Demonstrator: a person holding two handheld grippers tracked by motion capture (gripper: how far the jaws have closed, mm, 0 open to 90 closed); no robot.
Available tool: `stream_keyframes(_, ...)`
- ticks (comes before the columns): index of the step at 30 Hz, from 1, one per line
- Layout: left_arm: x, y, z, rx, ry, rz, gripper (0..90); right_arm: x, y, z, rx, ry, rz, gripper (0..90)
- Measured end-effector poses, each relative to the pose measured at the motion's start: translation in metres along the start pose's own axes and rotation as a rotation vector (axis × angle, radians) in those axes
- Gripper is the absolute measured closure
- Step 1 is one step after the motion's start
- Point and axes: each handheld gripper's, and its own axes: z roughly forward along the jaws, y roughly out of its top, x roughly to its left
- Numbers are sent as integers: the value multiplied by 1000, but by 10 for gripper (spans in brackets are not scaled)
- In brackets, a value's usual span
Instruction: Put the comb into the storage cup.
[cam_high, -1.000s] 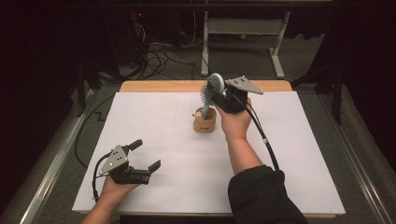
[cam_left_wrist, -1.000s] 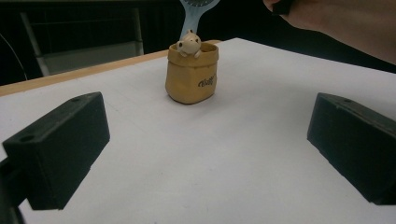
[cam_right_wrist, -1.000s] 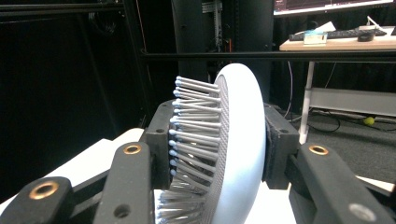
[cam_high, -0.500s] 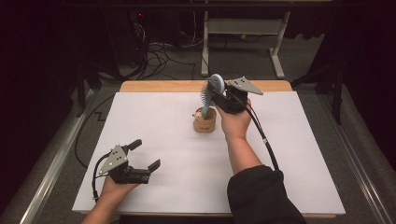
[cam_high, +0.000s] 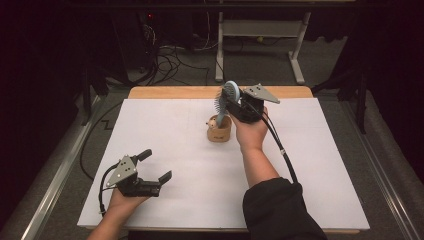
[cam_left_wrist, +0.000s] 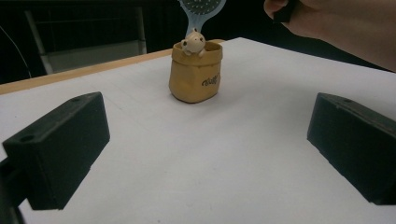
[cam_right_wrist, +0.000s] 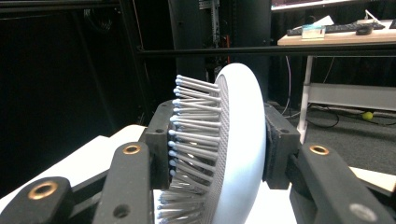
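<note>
A pale blue hairbrush (cam_high: 226, 99) stands upright with its handle down in a small tan holder (cam_high: 219, 129) that has a little cream animal figure on its rim. My right gripper (cam_high: 234, 103) is shut on the brush head; in the right gripper view the two jaws press the bristle side and the back of the brush (cam_right_wrist: 233, 144). My left gripper (cam_high: 156, 169) rests open near the front left of the white table (cam_high: 165, 130). Its view looks between its wide-apart jaws at the holder (cam_left_wrist: 195, 74) and the brush head (cam_left_wrist: 201, 8).
The white table top has a wooden strip (cam_high: 170, 92) along its far edge. Beyond it the floor holds cables (cam_high: 170, 62) and a white desk frame (cam_high: 260, 45). Metal rails (cam_high: 55, 175) run along both sides of the table.
</note>
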Motion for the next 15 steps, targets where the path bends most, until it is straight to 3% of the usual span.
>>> stream_keyframes(15,0,0,0,5,2,-1,0,-3,0,0,10,4,14,525)
